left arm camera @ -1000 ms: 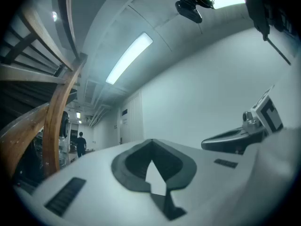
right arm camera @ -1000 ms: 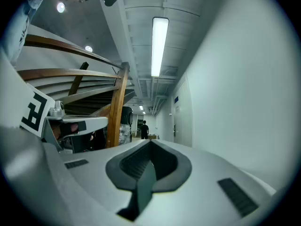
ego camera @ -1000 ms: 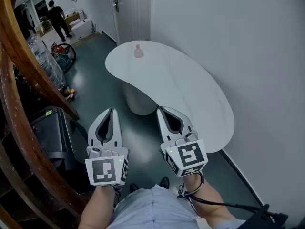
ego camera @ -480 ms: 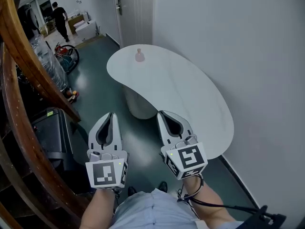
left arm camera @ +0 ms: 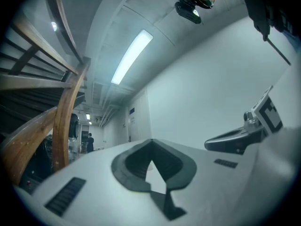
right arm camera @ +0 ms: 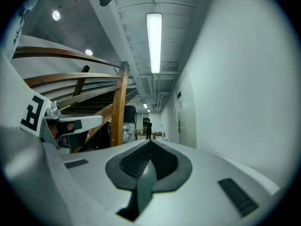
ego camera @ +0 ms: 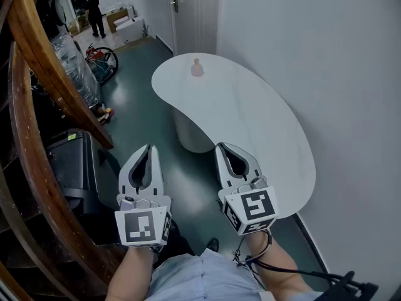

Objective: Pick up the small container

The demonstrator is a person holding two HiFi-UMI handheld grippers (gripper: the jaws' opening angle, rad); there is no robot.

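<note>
The small container (ego camera: 197, 68) is seen standing upright on the far end of a white kidney-shaped table (ego camera: 250, 111), close to the rim that lies farthest from the person. It is shown as a tiny pale object, pinkish-beige, with a wider rounded body below and a narrower neck or cap above. Finer detail cannot be made out at that size. The table is carried on a pale rounded pedestal (ego camera: 191, 133) and is set along a white wall (ego camera: 326, 74), with dark green floor (ego camera: 141, 105) spread around it.

The left gripper (ego camera: 148, 147) is held over the floor, beside the near end of the table. Its jaws are brought together at the tips, and nothing is gripped between them. In the left gripper view only a small hollow is left behind the meeting tips. The right gripper (ego camera: 223, 145) is seen against the near edge of the table. Its jaws are likewise pressed closed on each other and are empty. Both grippers are pointed roughly towards the far end of the table and are kept well apart from the small container.

A curved wooden handrail (ego camera: 37, 137) is seen along the left side. A door (ego camera: 188, 11) is seen beyond the table, and a person (ego camera: 95, 11) in dark clothes is seen standing far off in the room behind.
</note>
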